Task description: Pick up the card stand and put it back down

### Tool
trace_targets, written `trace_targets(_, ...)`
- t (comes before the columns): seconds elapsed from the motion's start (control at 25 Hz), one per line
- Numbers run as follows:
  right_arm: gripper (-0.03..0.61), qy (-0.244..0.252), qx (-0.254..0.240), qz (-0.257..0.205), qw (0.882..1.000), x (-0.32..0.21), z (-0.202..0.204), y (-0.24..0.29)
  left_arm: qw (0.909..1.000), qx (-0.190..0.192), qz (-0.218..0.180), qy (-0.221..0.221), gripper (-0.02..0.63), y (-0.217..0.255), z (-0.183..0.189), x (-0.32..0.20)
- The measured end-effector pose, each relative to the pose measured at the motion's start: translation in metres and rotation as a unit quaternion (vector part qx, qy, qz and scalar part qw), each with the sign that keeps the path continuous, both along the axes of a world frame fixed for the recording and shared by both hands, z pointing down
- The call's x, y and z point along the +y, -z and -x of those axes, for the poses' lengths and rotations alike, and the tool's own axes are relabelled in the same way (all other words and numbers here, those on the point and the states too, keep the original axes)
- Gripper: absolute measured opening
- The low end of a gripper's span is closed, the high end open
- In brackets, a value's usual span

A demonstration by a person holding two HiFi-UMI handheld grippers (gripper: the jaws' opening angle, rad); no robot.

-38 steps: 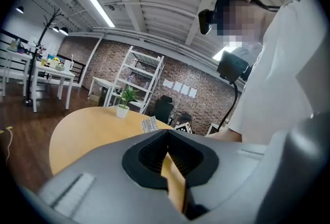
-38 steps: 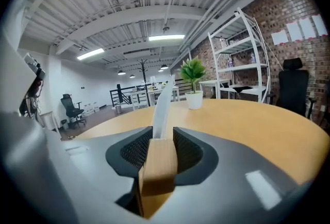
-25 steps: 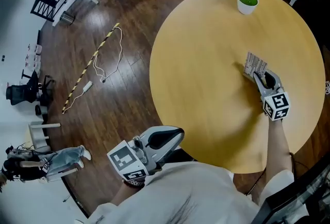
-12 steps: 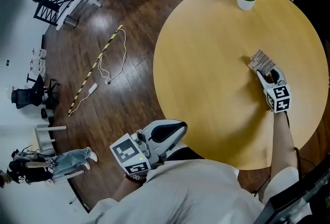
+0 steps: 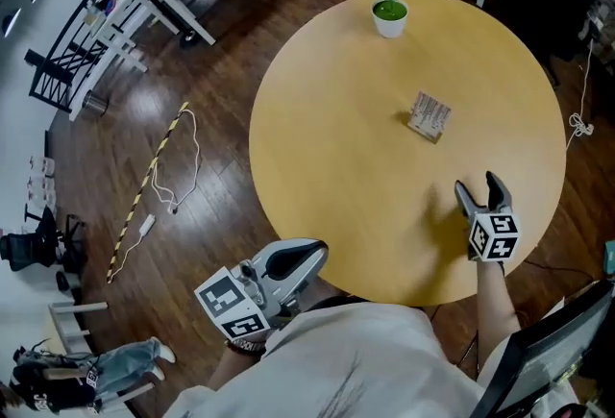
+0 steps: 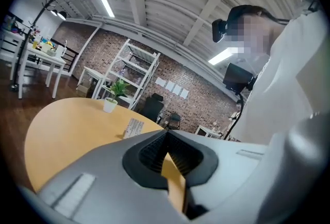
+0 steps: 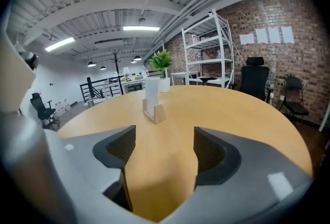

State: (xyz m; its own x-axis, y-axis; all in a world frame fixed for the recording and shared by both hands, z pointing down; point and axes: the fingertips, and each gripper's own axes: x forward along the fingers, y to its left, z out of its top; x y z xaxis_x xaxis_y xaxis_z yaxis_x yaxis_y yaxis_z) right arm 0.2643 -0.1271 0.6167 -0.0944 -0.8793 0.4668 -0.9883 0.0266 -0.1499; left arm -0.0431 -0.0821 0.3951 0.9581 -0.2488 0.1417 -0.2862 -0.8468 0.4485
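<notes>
Table (image 5: 336,137): R gripper (image 5: 479,185) opened off stand (image 5: 429,116).

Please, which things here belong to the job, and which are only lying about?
Job: small wooden card stand with white cards; round yellow wooden table; right tool, its jaws have just been opening, nothing between them.
Lying about: green plant in white pot; white cable on the floor; yellow-black striped strip; left tool, shut.

1. A round, yellow-wood table (image 5: 327,157) carries two things.
2. A small potted plant (image 5: 389,11) in a white pot sits near its far edge.
3. The card stand (image 5: 429,116) stands upright, well apart from the potted plant, nearer the table's middle.
</notes>
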Motion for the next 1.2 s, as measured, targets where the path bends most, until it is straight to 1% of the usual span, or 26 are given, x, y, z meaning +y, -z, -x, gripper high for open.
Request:
trace_targets(0.08, 0.350, 0.011, -0.022, -0.014, 1.000, 0.053, 0.054, 0.022, 0.9999, 0.009, -0.009, -0.010, -0.012, 0.002, 0.022, 0.018)
trace_targets(0.12, 0.351, 0.022, -0.031, -0.028, 0.999, 0.076, 0.079, 0.044, 0.9996, 0.010, -0.018, -0.021, -0.012, 0.002, 0.026, 0.027)
trace_targets(0.2, 0.351, 0.052, -0.028, -0.076, 0.995, 0.106, 0.109, 0.105, 0.9970, 0.011, -0.044, -0.063, -0.012, 0.005, 0.007, 0.038)
trace_targets(0.28, 0.374, 0.072, 0.001, -0.129, 0.989, 0.122, 0.126, 0.166, 0.9924, 0.025, -0.056, -0.107, -0.012, 0.017, -0.018, 0.048)
trace_targets(0.36, 0.374, 0.061, 0.014, -0.167, 0.984, 0.140, 0.143, 0.206, 0.9885, 0.047, -0.053, -0.134, -0.012, 0.028, -0.026, 0.061)
trace_targets(0.44, 0.374, 0.040, -0.001, -0.178, 0.983, 0.166, 0.164, 0.221, 0.9857, 0.062, -0.050, -0.149, -0.012, 0.035, -0.019, 0.078)
trace_targets(0.52, 0.374, 0.028, -0.006, -0.169, 0.985, 0.196, 0.187, 0.222, 0.9827, 0.075, -0.045, -0.164, -0.012, 0.036, -0.007, 0.098)
trace_targets(0.64, 0.376, 0.019, 0.012, -0.155, 0.988, 0.231, 0.214, 0.225, 0.9776, 0.091, -0.025, -0.188, -0.012, 0.027, 0.008, 0.125)
trace_targets(0.8, 0.382, 0.004, 0.030, -0.164, 0.986, 0.259, 0.232, 0.245, 0.9727, 0.097, -0.019, -0.210, -0.012, 0.025, 0.020, 0.146)
trace_targets(0.92, 0.382, 0.000, 0.050, -0.183, 0.982, 0.269, 0.240, 0.264, 0.9721, 0.104, -0.030, -0.208, -0.012, 0.039, 0.033, 0.151)
trace_targets(1.04, 0.377, -0.002, 0.071, -0.203, 0.977, 0.276, 0.242, 0.282, 0.9738, 0.108, -0.038, -0.196, -0.012, 0.047, 0.043, 0.152)
trace_targets(1.12, 0.368, 0.005, 0.086, -0.215, 0.973, 0.279, 0.246, 0.293, 0.9751, 0.108, -0.037, -0.190, -0.012, 0.048, 0.047, 0.154)
trace_targets(1.2, 0.365, 0.014, 0.089, -0.223, 0.971, 0.281, 0.250, 0.299, 0.9767, 0.101, -0.044, -0.184, -0.014, 0.048, 0.048, 0.155)
